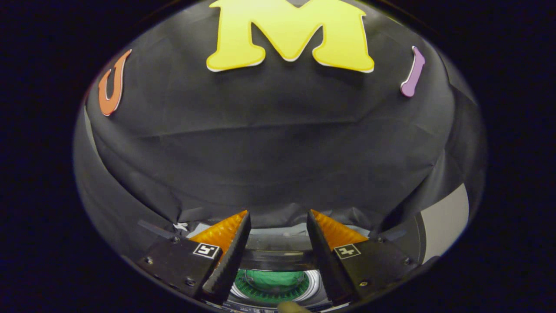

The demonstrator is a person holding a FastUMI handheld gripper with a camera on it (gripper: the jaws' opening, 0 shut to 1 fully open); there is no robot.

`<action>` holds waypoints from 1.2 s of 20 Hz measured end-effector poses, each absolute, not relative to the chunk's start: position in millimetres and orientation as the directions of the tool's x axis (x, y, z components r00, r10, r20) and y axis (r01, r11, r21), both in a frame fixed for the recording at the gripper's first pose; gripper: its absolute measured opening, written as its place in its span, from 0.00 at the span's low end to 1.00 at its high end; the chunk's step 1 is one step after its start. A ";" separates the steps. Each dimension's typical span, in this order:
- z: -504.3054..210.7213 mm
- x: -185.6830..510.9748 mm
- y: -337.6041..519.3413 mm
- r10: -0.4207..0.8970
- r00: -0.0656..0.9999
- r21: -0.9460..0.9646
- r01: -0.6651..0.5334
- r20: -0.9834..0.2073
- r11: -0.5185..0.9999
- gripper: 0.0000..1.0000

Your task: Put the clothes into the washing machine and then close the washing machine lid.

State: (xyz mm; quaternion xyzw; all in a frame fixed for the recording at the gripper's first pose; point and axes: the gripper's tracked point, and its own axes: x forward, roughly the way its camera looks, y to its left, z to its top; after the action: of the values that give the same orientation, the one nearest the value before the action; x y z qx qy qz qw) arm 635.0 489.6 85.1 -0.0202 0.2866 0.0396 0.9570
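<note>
My gripper (278,217) is held high and level, its two orange-and-black fingers (226,237) spread apart with nothing between them. Below and between them lies the top of the washing machine (278,265). Through its round drum opening a green cloth (273,280) shows inside the tub. A dark, see-through lid panel (278,260) crosses just behind the opening; whether it stands raised or lies flat I cannot tell. A small tan object sits at the very bottom, under the fingers.
The booth's black cloth wall (278,143) hangs close ahead, beyond the fingertips. A pale panel (447,217) shows at the right past the cloth's edge.
</note>
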 end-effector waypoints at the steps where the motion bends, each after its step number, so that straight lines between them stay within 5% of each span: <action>1: 86.7 638.1 489.1 0.061 0.842 -0.007 -0.077 -0.535 0.997 0.81; 24: 59.6 547.6 480.9 0.106 0.867 0.019 -0.111 -0.486 0.994 0.82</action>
State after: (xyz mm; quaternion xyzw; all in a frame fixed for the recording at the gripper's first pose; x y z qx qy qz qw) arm 547.6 480.9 59.6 -0.0047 0.2515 0.0563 0.9662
